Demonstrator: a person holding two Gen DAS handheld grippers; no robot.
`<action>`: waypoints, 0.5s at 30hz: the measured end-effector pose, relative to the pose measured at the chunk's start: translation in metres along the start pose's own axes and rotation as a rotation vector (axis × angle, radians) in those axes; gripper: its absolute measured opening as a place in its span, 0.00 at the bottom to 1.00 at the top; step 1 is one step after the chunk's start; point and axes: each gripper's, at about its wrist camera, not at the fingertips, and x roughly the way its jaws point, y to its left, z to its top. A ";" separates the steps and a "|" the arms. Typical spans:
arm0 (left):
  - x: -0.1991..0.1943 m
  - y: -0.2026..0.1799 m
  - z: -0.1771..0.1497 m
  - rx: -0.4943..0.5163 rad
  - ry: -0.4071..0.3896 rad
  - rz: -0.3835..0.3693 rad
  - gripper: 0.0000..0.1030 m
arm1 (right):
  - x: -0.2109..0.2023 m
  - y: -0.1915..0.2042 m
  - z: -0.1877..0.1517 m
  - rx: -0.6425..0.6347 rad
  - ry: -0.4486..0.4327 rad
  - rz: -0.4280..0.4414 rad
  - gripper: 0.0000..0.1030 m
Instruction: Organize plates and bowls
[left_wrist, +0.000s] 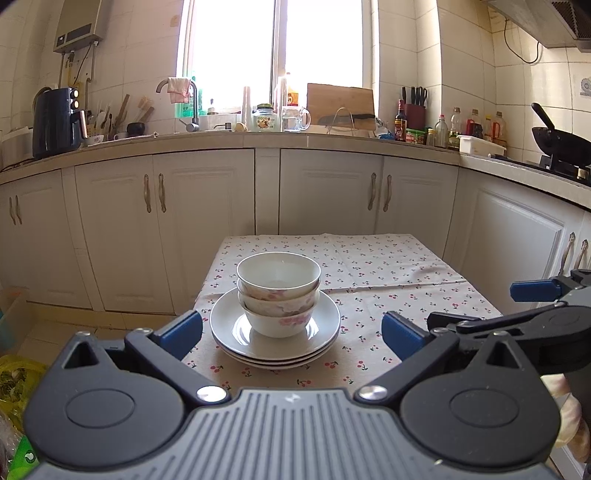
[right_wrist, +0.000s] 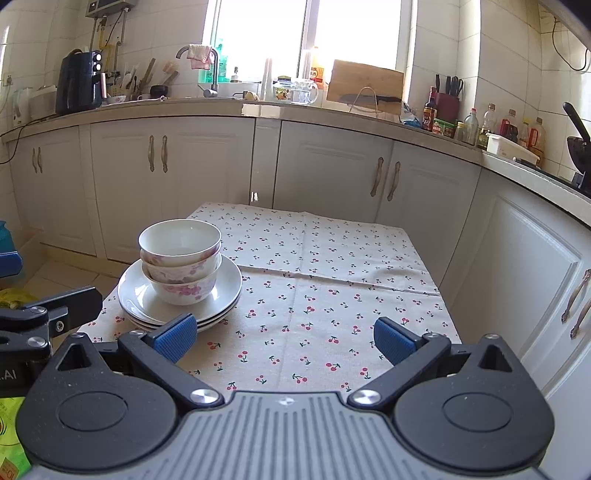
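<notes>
With both tools held back from the stack, sorting looks done or nearly so; 3 bowls nested on stacked plates, near-left part of counter; left gripper & right gripper wide open, empty; next, I'd judge: just a check, or retreat.

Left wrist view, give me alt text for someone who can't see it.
Three nested floral bowls sit on stacked white plates on a cherry-print tablecloth, framed by the open left gripper. Kitchen cabinets stand behind.
</notes>
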 end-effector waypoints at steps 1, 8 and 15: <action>0.000 0.000 0.000 0.000 -0.001 -0.001 0.99 | 0.000 0.000 0.000 0.001 0.000 -0.001 1.00; -0.001 0.000 0.000 -0.001 -0.005 -0.002 0.99 | -0.002 0.001 -0.001 0.001 -0.010 -0.017 1.00; -0.001 0.002 0.000 -0.005 -0.005 -0.003 0.99 | -0.003 0.002 -0.001 -0.001 -0.012 -0.021 1.00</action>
